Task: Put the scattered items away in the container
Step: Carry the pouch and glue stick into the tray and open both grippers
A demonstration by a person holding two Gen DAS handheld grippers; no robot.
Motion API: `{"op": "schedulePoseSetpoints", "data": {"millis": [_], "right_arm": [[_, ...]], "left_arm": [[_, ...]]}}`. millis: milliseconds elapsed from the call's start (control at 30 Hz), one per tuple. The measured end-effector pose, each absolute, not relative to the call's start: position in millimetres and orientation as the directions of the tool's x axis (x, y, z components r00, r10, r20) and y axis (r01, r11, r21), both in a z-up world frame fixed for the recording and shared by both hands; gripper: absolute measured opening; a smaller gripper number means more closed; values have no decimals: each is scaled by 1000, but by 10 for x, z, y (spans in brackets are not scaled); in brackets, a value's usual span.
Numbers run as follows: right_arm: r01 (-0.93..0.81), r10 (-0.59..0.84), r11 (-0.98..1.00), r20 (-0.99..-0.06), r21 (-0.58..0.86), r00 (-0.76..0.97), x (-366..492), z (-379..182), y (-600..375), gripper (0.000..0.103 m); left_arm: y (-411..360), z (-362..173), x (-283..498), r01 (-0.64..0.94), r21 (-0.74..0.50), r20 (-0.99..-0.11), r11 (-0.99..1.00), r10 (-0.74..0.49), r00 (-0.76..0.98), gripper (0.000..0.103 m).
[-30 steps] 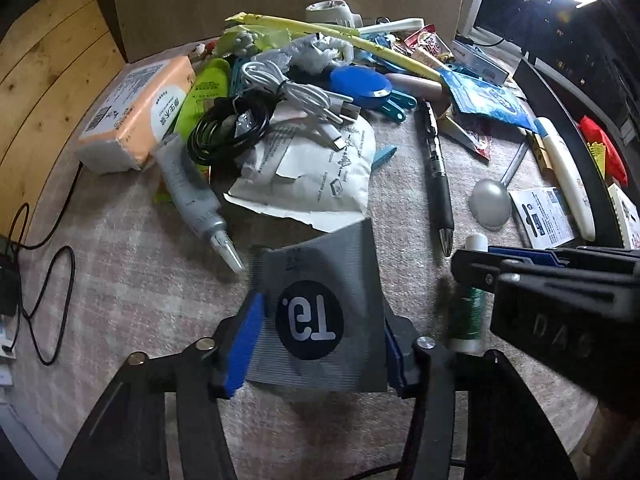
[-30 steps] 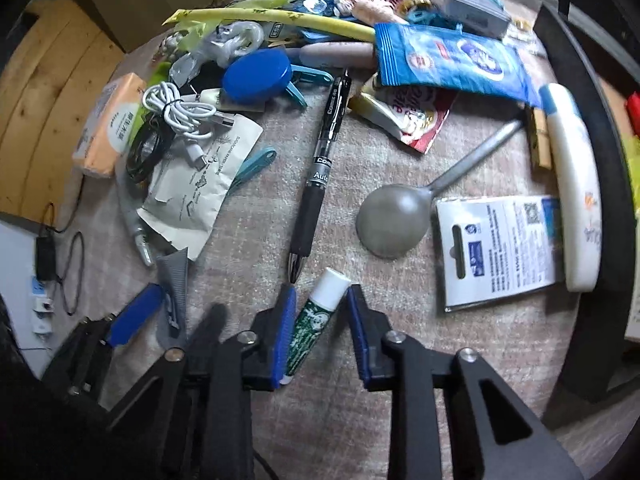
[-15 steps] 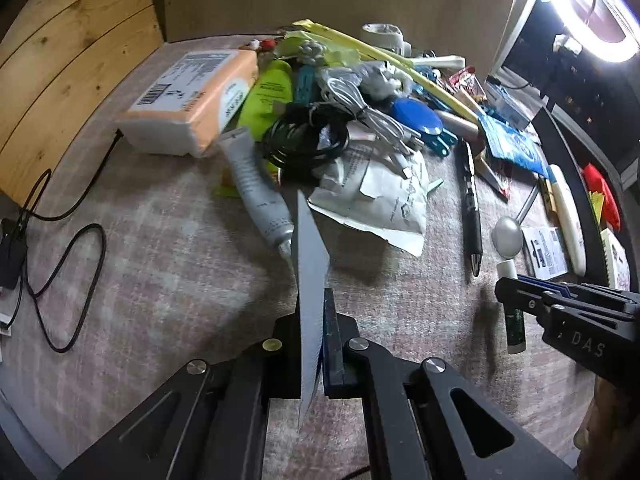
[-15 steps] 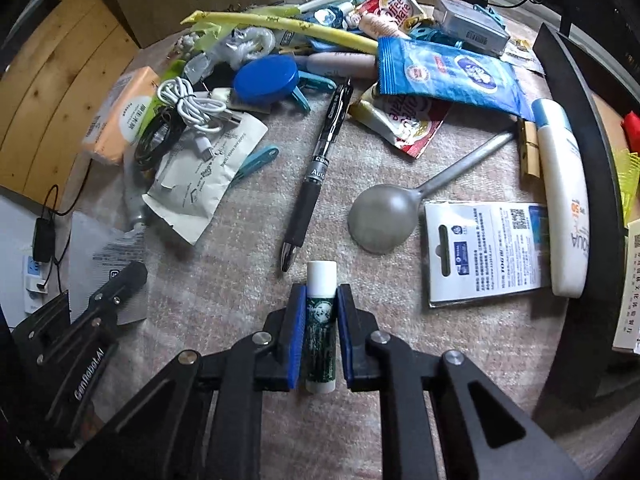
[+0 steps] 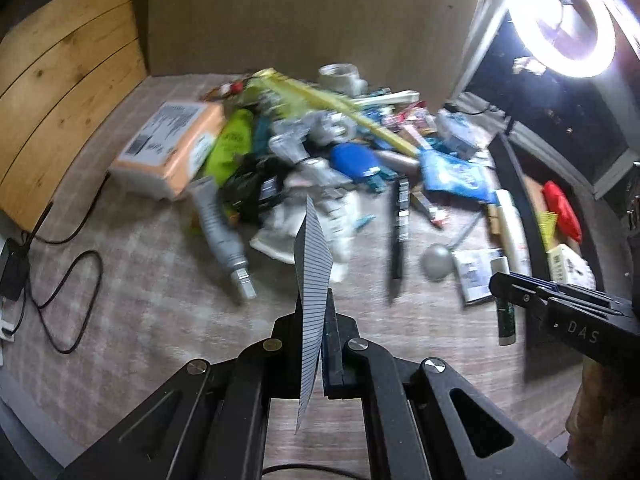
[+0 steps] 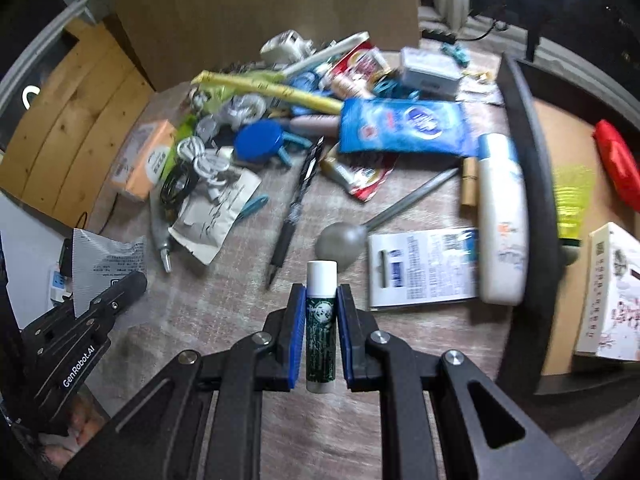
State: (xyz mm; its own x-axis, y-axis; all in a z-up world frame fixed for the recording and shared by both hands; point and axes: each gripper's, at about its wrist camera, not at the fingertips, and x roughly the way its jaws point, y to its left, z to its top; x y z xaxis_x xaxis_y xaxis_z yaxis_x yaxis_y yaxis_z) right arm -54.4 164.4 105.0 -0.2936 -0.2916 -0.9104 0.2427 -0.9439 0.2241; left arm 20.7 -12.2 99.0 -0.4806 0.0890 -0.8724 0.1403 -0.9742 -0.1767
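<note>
My left gripper (image 5: 316, 316) is shut on a flat grey sachet (image 5: 312, 276), held edge-on above the table; in the right wrist view the same grey sachet (image 6: 105, 261) shows its printed face at the far left. My right gripper (image 6: 321, 320) is shut on a green lip-balm tube (image 6: 320, 322) with a white cap, lifted off the cloth. In the left wrist view that lip-balm tube (image 5: 506, 318) hangs from the right gripper at the right. The dark-rimmed container (image 6: 532, 184) lies to the right and holds a red packet (image 6: 618, 162) and a white box (image 6: 612, 300).
A heap of scattered items covers the cloth: a black pen (image 6: 298, 204), a grey spoon (image 6: 344, 240), a blue wipes pack (image 6: 404, 128), a white bottle (image 6: 500, 216), an orange tissue pack (image 5: 172, 148), a grey tube (image 5: 222, 240). Black cable (image 5: 72, 272) trails at left.
The left gripper closed on the grey sachet and lifted it edge-on. The right gripper closed on the lip-balm tube and raised it off the cloth, shifting toward the container.
</note>
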Motion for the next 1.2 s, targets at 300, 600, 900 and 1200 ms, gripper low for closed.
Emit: {"op": "schedulePoseSetpoints", "data": {"millis": [300, 600, 900, 1200], "right_arm": [[137, -261, -965, -883, 224, -390, -695, 1315, 2474, 15], [-7, -176, -979, -870, 201, -461, -906, 1506, 3606, 15], [-97, -117, -978, -866, 187, -487, -1086, 1569, 4417, 15], [-142, -95, -972, -868, 186, -488, -1223, 1501, 4862, 15]], "left_arm": [[710, 1285, -109, -5, -190, -846, -982, 167, -507, 3], [1670, 1435, -458, -133, -197, -835, -971, 238, -497, 3], [2519, 1517, -749, -235, -190, -831, -953, 284, -478, 3], [3050, 1457, -881, -305, -185, -841, -934, 311, -443, 3]]}}
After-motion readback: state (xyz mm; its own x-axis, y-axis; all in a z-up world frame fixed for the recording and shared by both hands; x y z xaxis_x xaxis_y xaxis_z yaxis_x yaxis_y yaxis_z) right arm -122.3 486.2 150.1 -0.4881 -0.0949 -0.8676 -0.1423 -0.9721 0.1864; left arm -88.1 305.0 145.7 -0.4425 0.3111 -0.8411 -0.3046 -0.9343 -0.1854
